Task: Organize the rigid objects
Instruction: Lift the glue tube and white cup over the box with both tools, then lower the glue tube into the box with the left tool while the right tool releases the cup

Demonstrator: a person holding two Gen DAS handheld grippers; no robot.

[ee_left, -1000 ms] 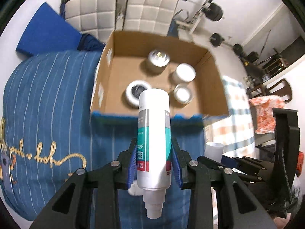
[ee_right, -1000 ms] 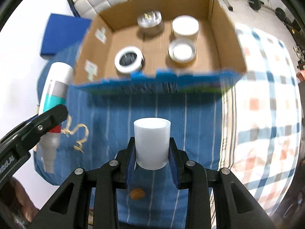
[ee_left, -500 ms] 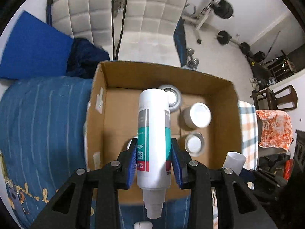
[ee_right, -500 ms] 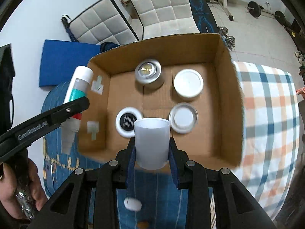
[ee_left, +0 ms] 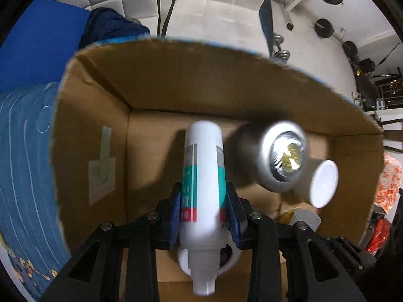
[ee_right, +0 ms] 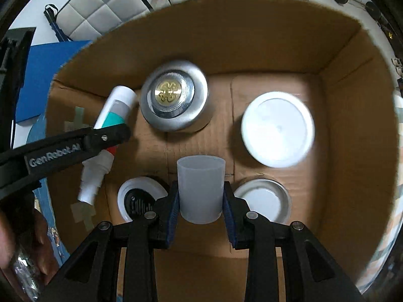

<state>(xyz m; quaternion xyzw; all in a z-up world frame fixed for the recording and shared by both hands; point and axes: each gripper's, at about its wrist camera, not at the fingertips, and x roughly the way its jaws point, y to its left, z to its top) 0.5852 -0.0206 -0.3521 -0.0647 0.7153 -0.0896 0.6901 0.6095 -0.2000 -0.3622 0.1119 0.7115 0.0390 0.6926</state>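
Both grippers inside the cardboard box (ee_right: 352,130), each loaded. Left gripper (ee_left: 204,216): fingers clamped on white bottle w/ teal band (ee_left: 204,176), nozzle end pointing back toward camera, base aimed at box's far-left corner; in right wrist view same bottle (ee_right: 110,123) sits tilted just beside the silver round tin (ee_right: 173,98), whether resting on box floor can't tell. Right gripper (ee_right: 200,201): fingers closed on translucent white cup (ee_right: 200,186), upright, open end up, hovering over mid-floor between the four items. Already in box: silver tin w/ gold emblem far-left, white-lidded jar (ee_right: 277,128) far-right, white ring w/ black centre (ee_right: 138,198) near-left, shallow silver-rimmed lid or jar (ee_right: 264,198) near-right. Progress est.: four pcs stowed, last two being delivered, neither let go. Left to do, by judgement: set bottle down in left strip along wall, set cup in central gap, open fingers, pull out. Tight spacing around cup spot, so risk of nudging neighbours. Anything outside box left to collect: not visible here.
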